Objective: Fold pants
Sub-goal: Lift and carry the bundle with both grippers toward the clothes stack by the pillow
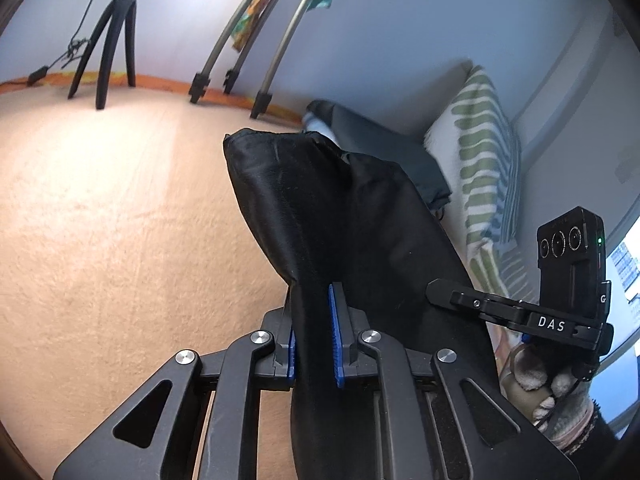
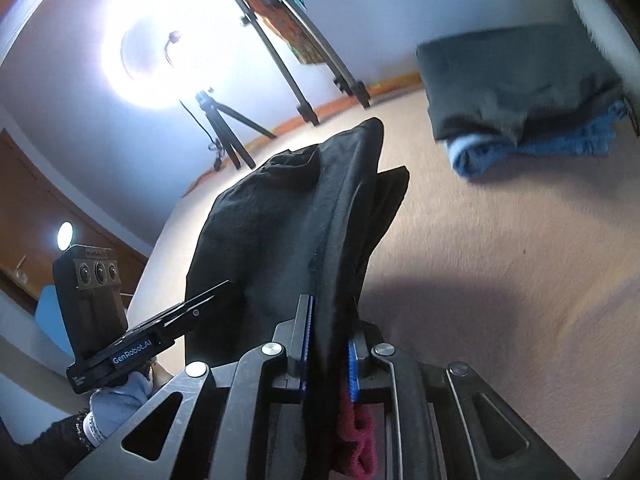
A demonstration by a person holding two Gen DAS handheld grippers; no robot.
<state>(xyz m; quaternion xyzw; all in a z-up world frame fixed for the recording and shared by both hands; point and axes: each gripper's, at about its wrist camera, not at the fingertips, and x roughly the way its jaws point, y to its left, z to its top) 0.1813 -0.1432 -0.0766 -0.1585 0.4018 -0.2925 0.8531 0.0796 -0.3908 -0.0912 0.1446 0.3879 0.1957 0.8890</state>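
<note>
Above open beige carpet [image 1: 100,220], black pants [image 1: 340,220] edge in both tools

Pants [image 1: 340,216] hang between both grippers above the carpet [image 1: 120,200]; folded garments [image 2: 520,92] lie beyond, tripods [image 1: 108,40] behind.

This is a room in a home, set up for recording. A soft beige carpet-like surface [image 1: 100,208] fills the space up to a pale blue wall [image 1: 400,20]. At its far edge stand a small black tripod [image 1: 114,40] and the metal legs of a bigger stand [image 1: 260,52]. At the right edge lie a green-striped white pillow [image 1: 476,152] and a stack of folded dark grey and blue clothes [image 2: 520,108].
</note>
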